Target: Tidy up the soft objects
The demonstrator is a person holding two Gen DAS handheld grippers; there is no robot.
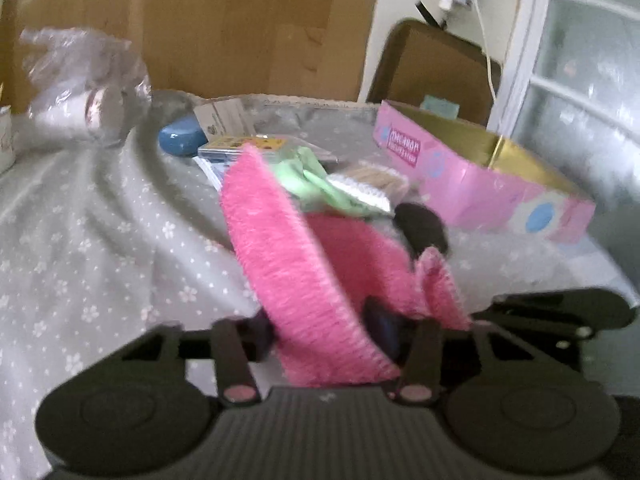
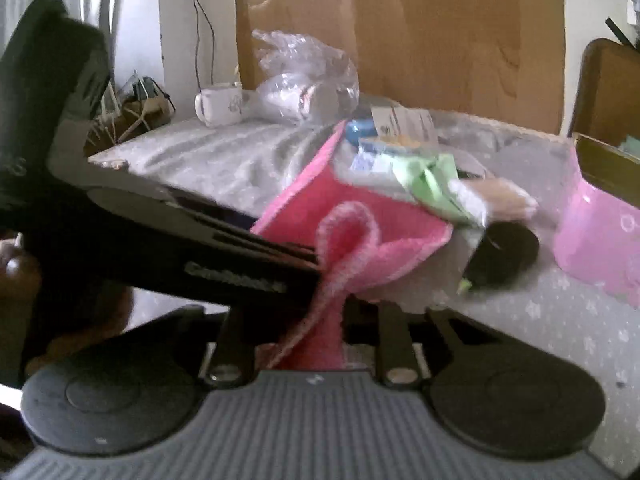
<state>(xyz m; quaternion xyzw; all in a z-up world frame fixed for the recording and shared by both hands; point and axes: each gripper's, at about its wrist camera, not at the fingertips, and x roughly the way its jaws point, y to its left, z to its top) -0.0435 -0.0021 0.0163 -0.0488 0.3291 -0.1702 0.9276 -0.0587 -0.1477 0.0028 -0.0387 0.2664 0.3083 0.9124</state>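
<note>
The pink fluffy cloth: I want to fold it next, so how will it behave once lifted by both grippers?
Probably floppy: the pink fluffy cloth already sags and curls between the left gripper and right gripper. Likely light, since it drapes loosely. Its fuzzy pile should resist slipping from the pads.

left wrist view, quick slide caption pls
Left tool shut on a pink fuzzy cloth over the flowered bedsheet.
</note>
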